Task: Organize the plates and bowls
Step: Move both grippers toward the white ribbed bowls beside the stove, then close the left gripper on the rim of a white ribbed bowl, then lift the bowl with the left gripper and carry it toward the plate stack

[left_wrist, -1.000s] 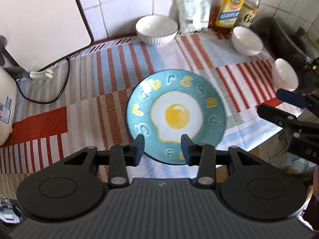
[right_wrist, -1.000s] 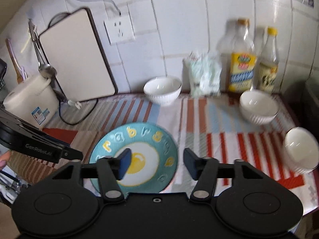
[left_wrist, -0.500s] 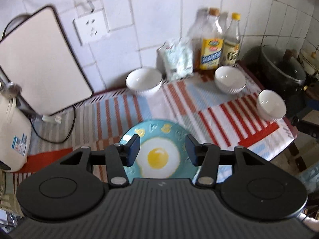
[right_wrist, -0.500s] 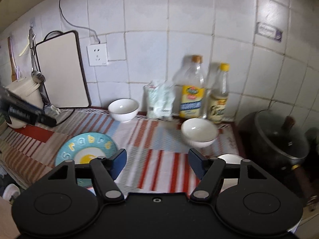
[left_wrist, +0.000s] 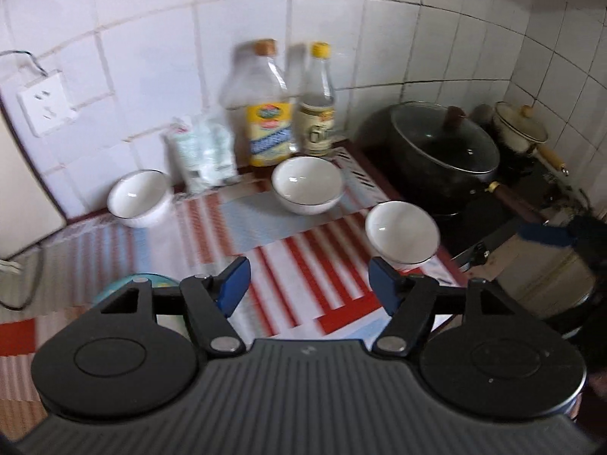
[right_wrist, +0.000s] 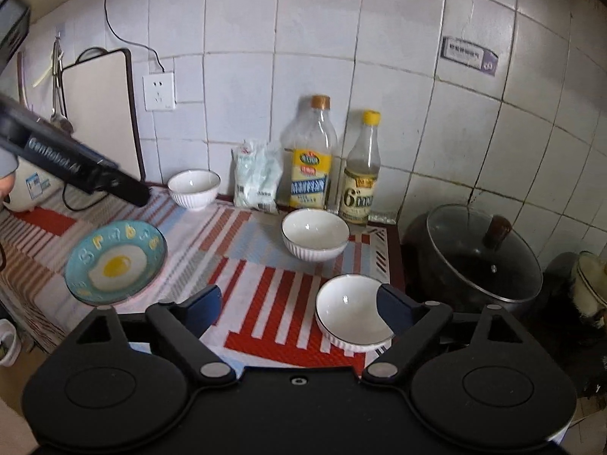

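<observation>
A teal plate with a fried-egg print lies on the striped mat at the left; only its edge shows behind my left gripper. Three white bowls stand on the mat: one at the back left, one in the middle by the bottles, one at the near right edge. My left gripper is open and empty, raised above the mat. My right gripper is open and empty, with its right finger over the near right bowl.
Two bottles and a white bag stand against the tiled wall. A black lidded pot sits right of the mat. A white board and a rice cooker are at the left. The left gripper's body crosses the right wrist view.
Both grippers have pulled back and risen from the plate and swung right toward the bowls. Both sets of jaws have opened wider.
</observation>
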Available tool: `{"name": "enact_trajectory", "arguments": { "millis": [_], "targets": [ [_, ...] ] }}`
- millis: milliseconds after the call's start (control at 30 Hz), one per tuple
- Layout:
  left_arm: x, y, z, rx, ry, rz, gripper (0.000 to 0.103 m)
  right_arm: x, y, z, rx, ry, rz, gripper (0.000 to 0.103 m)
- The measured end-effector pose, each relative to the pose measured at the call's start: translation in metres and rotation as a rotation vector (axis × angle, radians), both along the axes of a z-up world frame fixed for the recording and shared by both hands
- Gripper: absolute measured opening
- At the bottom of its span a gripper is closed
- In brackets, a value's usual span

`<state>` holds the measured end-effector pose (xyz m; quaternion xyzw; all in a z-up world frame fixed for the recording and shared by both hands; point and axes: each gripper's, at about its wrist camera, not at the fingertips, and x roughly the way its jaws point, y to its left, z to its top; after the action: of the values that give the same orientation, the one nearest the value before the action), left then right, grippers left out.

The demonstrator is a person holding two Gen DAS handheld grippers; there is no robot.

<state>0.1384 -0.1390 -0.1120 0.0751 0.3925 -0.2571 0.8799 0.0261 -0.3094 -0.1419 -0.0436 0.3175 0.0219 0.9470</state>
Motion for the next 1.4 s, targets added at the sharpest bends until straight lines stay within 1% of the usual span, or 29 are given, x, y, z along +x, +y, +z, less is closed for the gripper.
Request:
{"name": "enact_trajectory", "arguments": {
  "millis": [100,233,300,367,467,600,667,767,867,967,1033,1100,1133,1167,1200,1233,1400],
  "targets": [
    [0.003,-0.027,-0.020,-0.022,0.028,-0.013,0.068,0.001,-0.007,-0.021,-0.010,-0.012,-0.020,0.096],
    [0.016,-0.059,-0.050,-0.059,0.075,-0.022,0.068,0.009,-0.022,-0.053,0.016,-0.021,-0.045,0.098],
    [0.024,-0.072,-0.064,-0.045,0.093,-0.018,0.069,0.017,-0.029,-0.075,0.000,0.003,-0.058,0.099],
    [0.033,-0.085,-0.078,-0.006,0.096,-0.013,0.069,0.029,-0.032,-0.103,-0.047,0.051,-0.066,0.099],
    [0.045,-0.099,-0.098,0.002,0.127,-0.002,0.069,0.038,-0.037,-0.134,-0.064,0.075,-0.075,0.099],
    [0.062,-0.118,-0.125,0.000,0.180,-0.007,0.069,0.050,-0.044,-0.156,0.006,0.067,-0.095,0.099],
    [0.069,-0.126,-0.136,0.001,0.183,-0.017,0.069,0.056,-0.045,-0.165,0.022,0.074,-0.092,0.099],
    [0.080,-0.134,-0.150,-0.024,0.217,-0.015,0.068,0.068,-0.051,-0.177,0.053,0.078,-0.126,0.099],
    [0.091,-0.139,-0.163,-0.049,0.256,0.000,0.063,0.076,-0.058,-0.180,0.084,0.076,-0.153,0.099],
    [0.099,-0.142,-0.173,-0.062,0.278,0.015,0.052,0.081,-0.062,-0.181,0.088,0.073,-0.162,0.099],
    [0.102,-0.144,-0.176,-0.074,0.291,0.008,0.040,0.083,-0.063,-0.182,0.094,0.072,-0.157,0.099],
    [0.103,-0.145,-0.178,-0.085,0.292,-0.004,0.034,0.087,-0.063,-0.181,0.097,0.077,-0.148,0.099],
    [0.104,-0.146,-0.179,-0.086,0.291,-0.008,0.028,0.090,-0.063,-0.181,0.092,0.086,-0.140,0.099],
    [0.104,-0.147,-0.180,-0.081,0.290,-0.007,0.025,0.093,-0.063,-0.181,0.080,0.099,-0.133,0.099],
    [0.105,-0.148,-0.180,-0.073,0.291,-0.005,0.020,0.095,-0.062,-0.180,0.064,0.098,-0.133,0.099],
    [0.105,-0.148,-0.181,-0.077,0.293,-0.008,0.017,0.097,-0.062,-0.179,0.052,0.086,-0.139,0.099],
    [0.103,-0.149,-0.180,-0.065,0.272,-0.007,0.016,0.100,-0.066,-0.176,0.098,0.083,-0.157,0.100]
  ]
}}
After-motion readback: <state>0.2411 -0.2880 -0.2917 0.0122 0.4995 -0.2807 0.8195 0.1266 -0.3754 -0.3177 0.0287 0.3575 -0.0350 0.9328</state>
